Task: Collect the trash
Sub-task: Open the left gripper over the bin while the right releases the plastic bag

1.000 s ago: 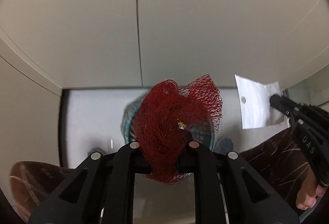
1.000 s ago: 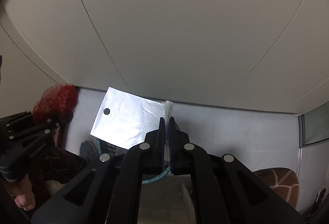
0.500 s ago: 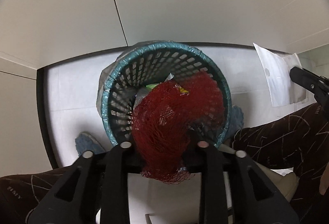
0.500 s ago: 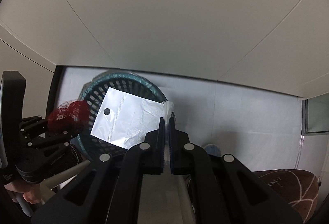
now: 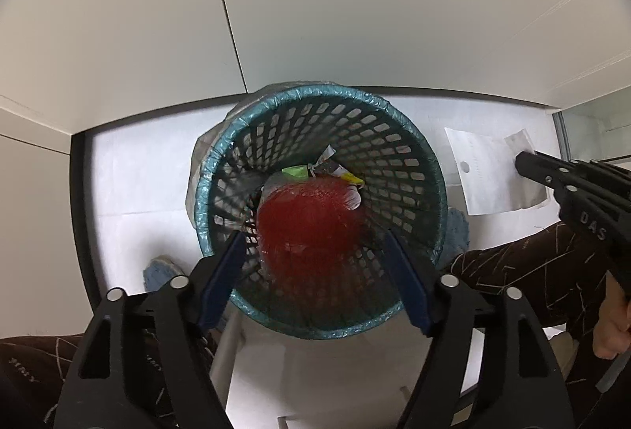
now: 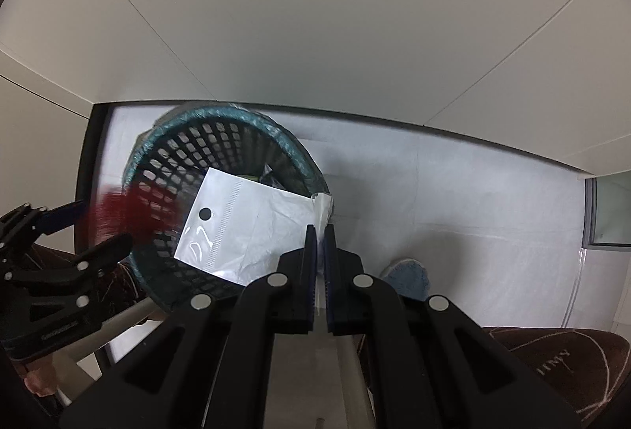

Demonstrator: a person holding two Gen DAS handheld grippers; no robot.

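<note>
A teal mesh waste basket with a clear liner stands on the white floor, with wrappers at its bottom. My left gripper points down over it, its jaws opening. The red net bag, blurred, drops free between the spread pads, which do not press on it. My right gripper is shut on one edge of a clear plastic bag with a round hang hole, held over the basket's right rim. In the right wrist view the net is a red smear by the left gripper.
Pale wall panels rise behind the basket. A blue slipper lies left of it and another right of it. The person's dark patterned trouser legs flank the basket. A glass panel stands at the far right.
Both grippers came down over the basket. The left jaws opened and let go of the red net, which now falls inside. The right gripper brought the plastic bag over the basket's rim.
</note>
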